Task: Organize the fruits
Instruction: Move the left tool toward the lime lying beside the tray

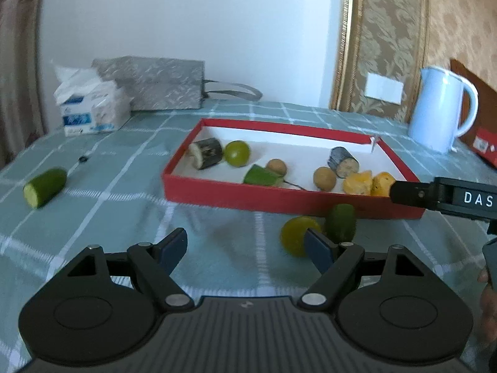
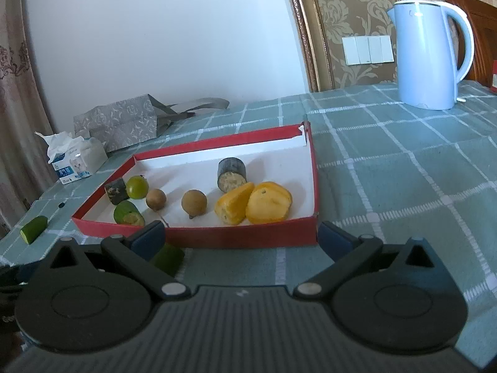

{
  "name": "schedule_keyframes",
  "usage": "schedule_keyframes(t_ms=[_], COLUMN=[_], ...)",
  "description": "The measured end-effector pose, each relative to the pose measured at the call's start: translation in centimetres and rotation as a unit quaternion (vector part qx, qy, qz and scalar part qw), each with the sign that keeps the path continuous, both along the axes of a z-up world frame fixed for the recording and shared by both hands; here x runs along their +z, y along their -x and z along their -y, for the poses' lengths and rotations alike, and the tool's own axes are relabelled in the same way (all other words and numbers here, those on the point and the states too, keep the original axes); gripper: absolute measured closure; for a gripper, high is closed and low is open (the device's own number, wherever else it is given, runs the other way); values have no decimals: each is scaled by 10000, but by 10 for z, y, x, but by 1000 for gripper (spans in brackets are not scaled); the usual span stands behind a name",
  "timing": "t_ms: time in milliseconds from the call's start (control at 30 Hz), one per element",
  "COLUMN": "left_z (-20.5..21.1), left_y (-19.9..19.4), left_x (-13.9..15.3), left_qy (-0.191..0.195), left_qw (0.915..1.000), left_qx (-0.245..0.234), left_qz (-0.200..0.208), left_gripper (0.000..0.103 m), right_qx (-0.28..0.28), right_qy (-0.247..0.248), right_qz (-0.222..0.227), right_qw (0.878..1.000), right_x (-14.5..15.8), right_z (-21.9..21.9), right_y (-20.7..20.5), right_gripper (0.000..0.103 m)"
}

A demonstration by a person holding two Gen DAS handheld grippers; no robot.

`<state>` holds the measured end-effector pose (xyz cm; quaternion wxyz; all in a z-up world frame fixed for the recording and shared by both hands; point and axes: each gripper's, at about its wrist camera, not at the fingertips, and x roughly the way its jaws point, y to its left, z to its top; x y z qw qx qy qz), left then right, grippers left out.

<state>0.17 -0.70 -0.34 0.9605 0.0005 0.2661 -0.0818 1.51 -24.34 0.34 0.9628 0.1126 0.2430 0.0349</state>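
Fruits mostly sit in the red tray, white inside, on the green checked tablecloth.

In tray, right wrist view: two yellow pieces touching each other at the near right, dark-skinned cut chunk just behind them, two brown round fruits mid-tray, small lime and a second dark chunk at the far left, green cut piece against the near wall.

Outside tray, left wrist view: yellow-green lime and dark green fruit lie on the cloth just in front of the tray's near wall, touching or nearly so. Cucumber-like green piece lies well apart to the left.

Left gripper: jaws wide, nothing between them. Its right fingertip overlaps the yellow-green lime in view; the lime sits at that finger, not centered in the gap. Can't tell if touching.

Right gripper: jaws wide, empty, just before the tray's near wall. The dark green fruit shows under its left finger, outside the gap. In the left wrist view it reaches in from the right, near the yellow pieces.

Around: pale blue kettle at the right rear, grey patterned bag and tissue pack at the left rear.
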Motion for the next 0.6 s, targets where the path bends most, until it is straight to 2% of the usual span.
schedule_keyframes(t_ms=[200,500,600], left_z=[19,21,36], left_y=[-13,-18,-16], left_x=[-1,-3,-6], left_qy=[-214,-257,-616], left_qw=[9996,9990,9968], left_qx=[-190,-355,-509], left_qz=[-53,-88,-57], left_gripper=[20,20,20], right_qx=[-17,22,22], right_qy=[-4,-4,30], right_qz=[-10,-48,-38], right_qw=[10000,10000,10000], right_x=[0,-1,-1], right_z=[-1,-2,-2], right_y=[-1,-1,-1], right_gripper=[0,0,0])
